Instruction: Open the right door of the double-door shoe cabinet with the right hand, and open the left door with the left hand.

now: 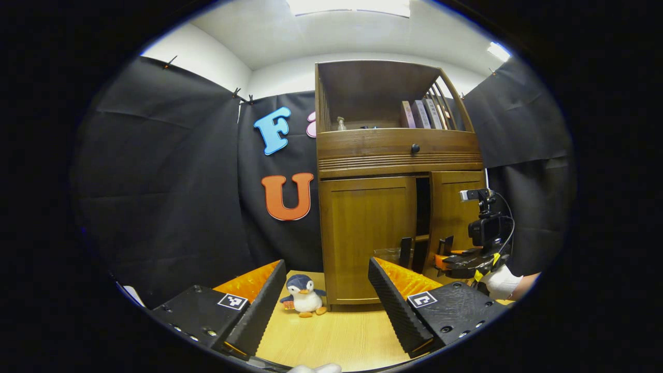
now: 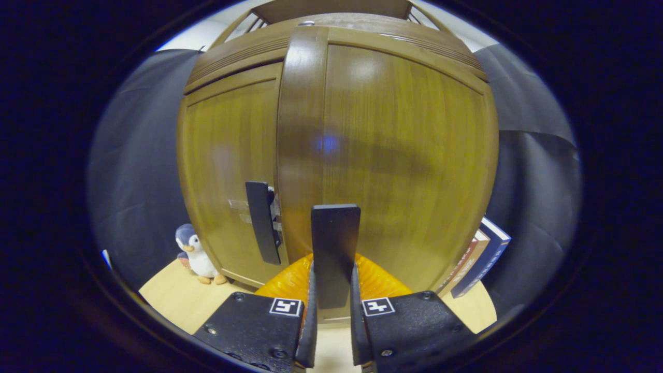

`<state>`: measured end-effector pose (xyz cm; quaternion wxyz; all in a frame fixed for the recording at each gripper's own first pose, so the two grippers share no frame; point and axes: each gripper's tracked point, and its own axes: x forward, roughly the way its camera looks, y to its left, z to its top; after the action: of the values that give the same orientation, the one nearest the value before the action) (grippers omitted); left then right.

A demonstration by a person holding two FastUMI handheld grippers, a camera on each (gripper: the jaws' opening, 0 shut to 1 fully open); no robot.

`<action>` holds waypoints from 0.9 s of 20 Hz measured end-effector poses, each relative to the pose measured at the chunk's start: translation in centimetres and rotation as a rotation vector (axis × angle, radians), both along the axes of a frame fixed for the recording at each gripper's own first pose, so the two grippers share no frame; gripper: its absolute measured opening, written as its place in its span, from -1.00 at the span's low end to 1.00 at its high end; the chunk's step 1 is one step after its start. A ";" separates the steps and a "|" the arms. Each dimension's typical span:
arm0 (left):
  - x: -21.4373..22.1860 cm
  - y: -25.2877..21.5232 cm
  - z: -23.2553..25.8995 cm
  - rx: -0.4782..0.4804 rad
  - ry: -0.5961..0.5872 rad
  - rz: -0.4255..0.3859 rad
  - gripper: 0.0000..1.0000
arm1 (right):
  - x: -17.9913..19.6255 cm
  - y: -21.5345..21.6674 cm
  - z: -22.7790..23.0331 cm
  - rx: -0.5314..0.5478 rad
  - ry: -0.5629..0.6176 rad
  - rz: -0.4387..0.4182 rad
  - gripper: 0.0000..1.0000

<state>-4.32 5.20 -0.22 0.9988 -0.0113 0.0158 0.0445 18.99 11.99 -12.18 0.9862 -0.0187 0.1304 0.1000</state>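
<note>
Right gripper view has the right gripper clamped on the dark handle of the shoe cabinet's right door, which stands slightly ajar. Left of it, the left door is closed, its own handle untouched. Left gripper view shows the left gripper hanging near the tabletop, fingers wide apart, with a plush penguin beside the cabinet.

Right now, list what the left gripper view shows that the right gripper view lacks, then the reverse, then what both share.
Left gripper view's extras: drawer knob, shelf books, the dark gap by the ajar right door, the right tool seen from outside. Right gripper view's extras: books leaning beside the cabinet, the right door handle clamped close up. Shared: penguin toy, left door.
</note>
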 end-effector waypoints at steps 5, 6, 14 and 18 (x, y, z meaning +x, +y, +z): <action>-0.7 -0.9 -0.2 -0.001 0.004 -0.017 0.92 | -2.7 -1.6 0.0 0.001 -0.005 0.008 -0.41; -0.9 -1.1 -0.3 0.000 0.005 -0.020 0.92 | -3.1 -2.0 -0.1 0.003 -0.004 0.009 -0.41; -1.0 -2.0 -0.5 0.008 0.011 -0.052 0.92 | -6.8 -5.7 -0.1 0.018 -0.001 -0.026 -0.42; -0.6 -3.2 -0.6 0.005 0.009 -0.084 0.92 | -8.8 -7.8 -0.1 0.027 -0.001 -0.061 -0.43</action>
<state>-4.94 2.03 -0.77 0.9997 -0.0081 0.0207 0.0024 10.16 4.16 -12.26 0.9891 -0.0014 0.1288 0.0715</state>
